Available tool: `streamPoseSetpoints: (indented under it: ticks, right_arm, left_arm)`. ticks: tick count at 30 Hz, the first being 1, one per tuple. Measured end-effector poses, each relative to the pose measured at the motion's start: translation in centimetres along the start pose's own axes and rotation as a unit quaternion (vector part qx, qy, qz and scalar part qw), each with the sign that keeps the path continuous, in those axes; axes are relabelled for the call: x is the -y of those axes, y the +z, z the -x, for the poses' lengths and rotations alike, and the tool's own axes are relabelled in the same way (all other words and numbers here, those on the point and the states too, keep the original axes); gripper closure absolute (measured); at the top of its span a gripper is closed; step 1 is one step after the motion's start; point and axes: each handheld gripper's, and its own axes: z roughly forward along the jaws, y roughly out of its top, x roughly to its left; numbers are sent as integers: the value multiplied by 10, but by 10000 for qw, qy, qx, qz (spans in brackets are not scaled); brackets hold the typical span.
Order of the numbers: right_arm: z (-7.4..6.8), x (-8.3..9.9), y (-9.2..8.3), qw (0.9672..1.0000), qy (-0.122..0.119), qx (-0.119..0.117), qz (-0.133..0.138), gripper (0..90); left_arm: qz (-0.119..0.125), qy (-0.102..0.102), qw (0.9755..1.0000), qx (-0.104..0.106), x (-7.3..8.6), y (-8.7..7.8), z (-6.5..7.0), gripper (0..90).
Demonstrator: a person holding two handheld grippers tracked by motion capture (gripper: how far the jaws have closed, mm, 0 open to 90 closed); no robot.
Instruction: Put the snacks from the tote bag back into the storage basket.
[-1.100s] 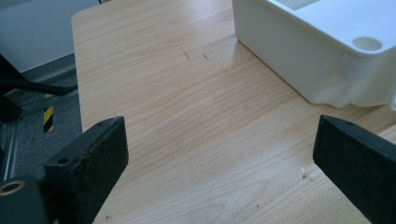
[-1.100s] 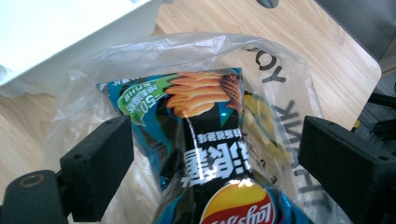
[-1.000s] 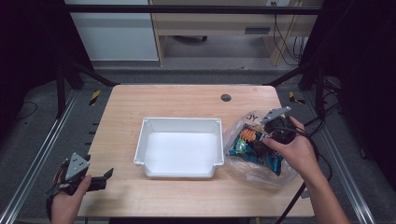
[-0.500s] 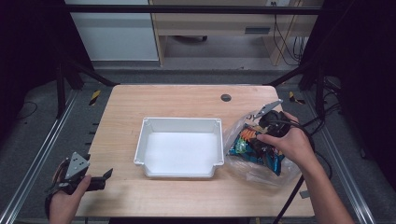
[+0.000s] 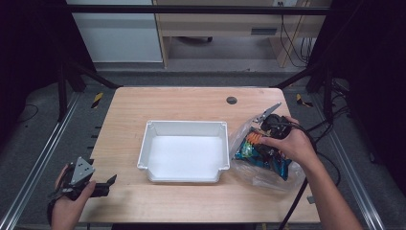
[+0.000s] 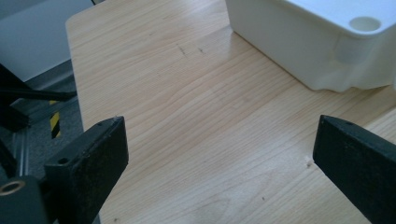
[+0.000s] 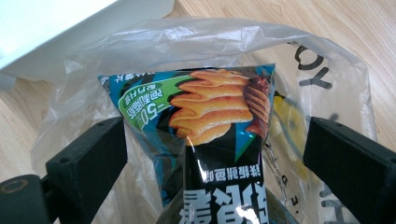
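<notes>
A dark blue snack bag [image 5: 258, 153] printed with orange chips lies inside a crumpled clear plastic bag [image 5: 268, 175] on the table's right side. The person's right hand holds my right gripper [image 5: 268, 132] over it, pointing down. In the right gripper view my right gripper [image 7: 217, 135] straddles the snack bag [image 7: 210, 112]. Its jaws have just been opening, and the pads stand clear of the bag on both sides. A white tray [image 5: 184, 123] sits empty in the middle. My left gripper [image 5: 106, 187] rests open at the front left corner, nothing between the jaws of the left gripper [image 6: 219, 126].
The wooden table [image 5: 191, 103] has a round black grommet [image 5: 231, 100] near its far edge. The tray's corner [image 6: 303, 42] stands ahead of the left gripper. A cable [image 5: 294, 201] trails from the right hand off the front right edge.
The right hand has shifted slightly left and lower over the plastic bag, tipping its gripper onto the snack bag. The left hand has stayed in place.
</notes>
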Motion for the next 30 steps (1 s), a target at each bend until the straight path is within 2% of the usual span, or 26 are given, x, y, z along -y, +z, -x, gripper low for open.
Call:
streamPoseSetpoints:
  ticks: [2,5,9,13,18,23,30]
  right_arm:
    - [1,0,3,10000,-51,18,-8,90]
    - [-4,0,8,10000,-12,23,-1,89]
    - [-15,1,2,9999,-114,116,49,83]
    - [-15,1,0,9998,-147,114,45,75]
    - [-7,0,14,9997,-109,80,-200,72]
    - [3,5,31,9984,-72,77,-564,79]
    - [7,11,36,9981,-18,-12,-622,77]
  left_arm:
    - [-30,-40,10000,-31,2,0,-1,30]
    - [-1,-173,9998,50,4,2,-2,30]
    - [-31,-100,9999,41,4,3,0,31]
    - [-33,-141,9999,79,5,4,-1,31]
    - [-69,-164,9998,77,6,5,-2,31]
    - [-94,-133,9998,100,6,5,-2,32]
    - [-92,-110,9998,115,5,6,0,32]
